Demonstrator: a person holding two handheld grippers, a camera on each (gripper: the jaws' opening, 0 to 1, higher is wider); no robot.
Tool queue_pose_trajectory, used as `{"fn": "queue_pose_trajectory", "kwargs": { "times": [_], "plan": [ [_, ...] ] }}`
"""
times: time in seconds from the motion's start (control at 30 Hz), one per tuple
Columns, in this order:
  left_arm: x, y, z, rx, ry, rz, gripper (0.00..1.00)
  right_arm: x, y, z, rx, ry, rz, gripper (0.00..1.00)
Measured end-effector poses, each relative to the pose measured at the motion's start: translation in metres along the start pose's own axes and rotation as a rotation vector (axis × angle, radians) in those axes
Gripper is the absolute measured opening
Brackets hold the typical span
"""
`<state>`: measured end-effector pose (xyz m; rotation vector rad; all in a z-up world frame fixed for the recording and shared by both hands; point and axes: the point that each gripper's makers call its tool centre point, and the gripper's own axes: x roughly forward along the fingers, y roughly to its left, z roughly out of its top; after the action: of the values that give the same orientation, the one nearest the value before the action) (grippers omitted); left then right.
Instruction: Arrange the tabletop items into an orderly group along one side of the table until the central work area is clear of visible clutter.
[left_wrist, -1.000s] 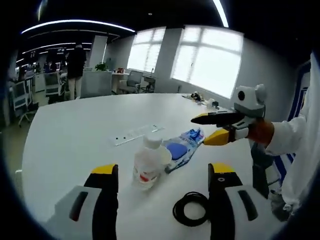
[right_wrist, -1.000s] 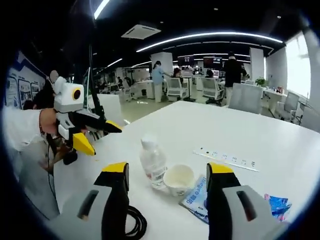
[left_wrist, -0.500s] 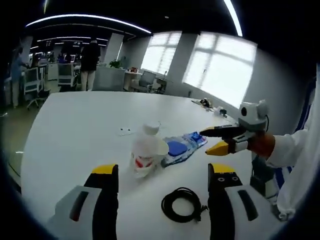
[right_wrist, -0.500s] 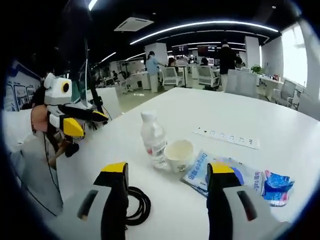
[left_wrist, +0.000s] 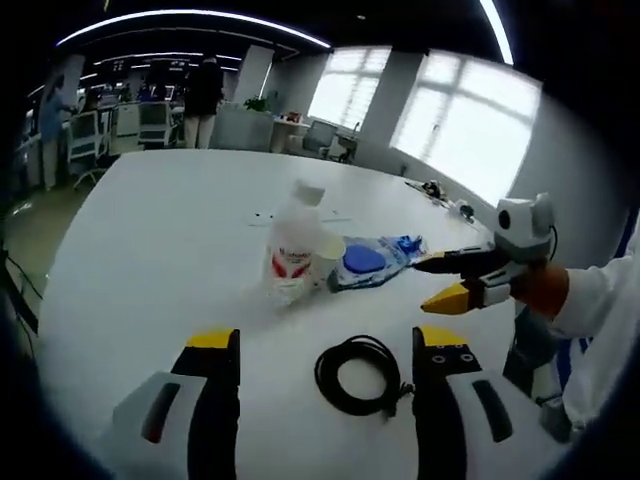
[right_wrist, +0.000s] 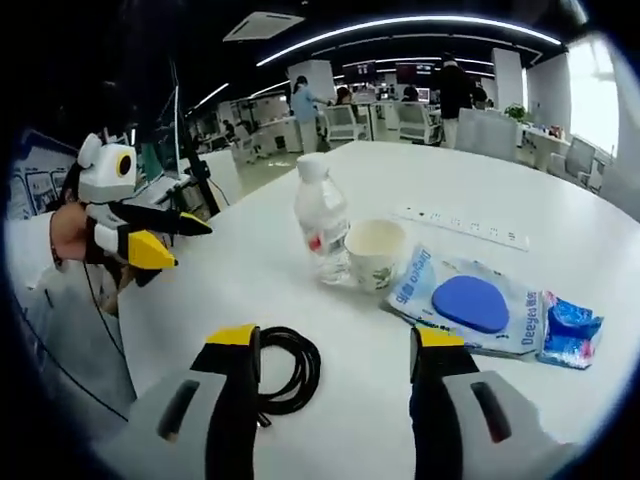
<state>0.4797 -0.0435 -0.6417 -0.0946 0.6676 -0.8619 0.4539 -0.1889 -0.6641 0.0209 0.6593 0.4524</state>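
On the white table (right_wrist: 560, 240) a clear plastic bottle (right_wrist: 322, 222) with a red label is seen upright, touching a paper cup (right_wrist: 375, 254); just beside them lies a flat packet (right_wrist: 470, 308) with a blue disc, then a small blue wrapper (right_wrist: 570, 325). A coiled black cable (left_wrist: 358, 374) lies near the left gripper (left_wrist: 325, 345), whose jaws are spread wide and empty. The right gripper (right_wrist: 333, 345) is likewise held wide apart above the cable, nothing grasped.

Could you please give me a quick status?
Left tool, right tool open, empty. Coiled black cable nearest; clear plastic bottle, paper cup untouched. Path clear.
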Motion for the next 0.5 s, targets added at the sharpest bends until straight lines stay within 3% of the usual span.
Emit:
{"fn": "queue_pose_trajectory", "kwargs": {
  "times": [0.3, 0.5],
  "plan": [
    [0.014, -0.003, -0.037, 0.003, 0.075, 0.057, 0.60, 0.010, 0.014, -0.036, 0.013, 0.077, 0.011, 0.54],
    [0.024, -0.003, -0.062, 0.013, 0.137, 0.078, 0.53, 0.018, 0.021, -0.049, 0.035, 0.103, 0.026, 0.50]
  ]
}}
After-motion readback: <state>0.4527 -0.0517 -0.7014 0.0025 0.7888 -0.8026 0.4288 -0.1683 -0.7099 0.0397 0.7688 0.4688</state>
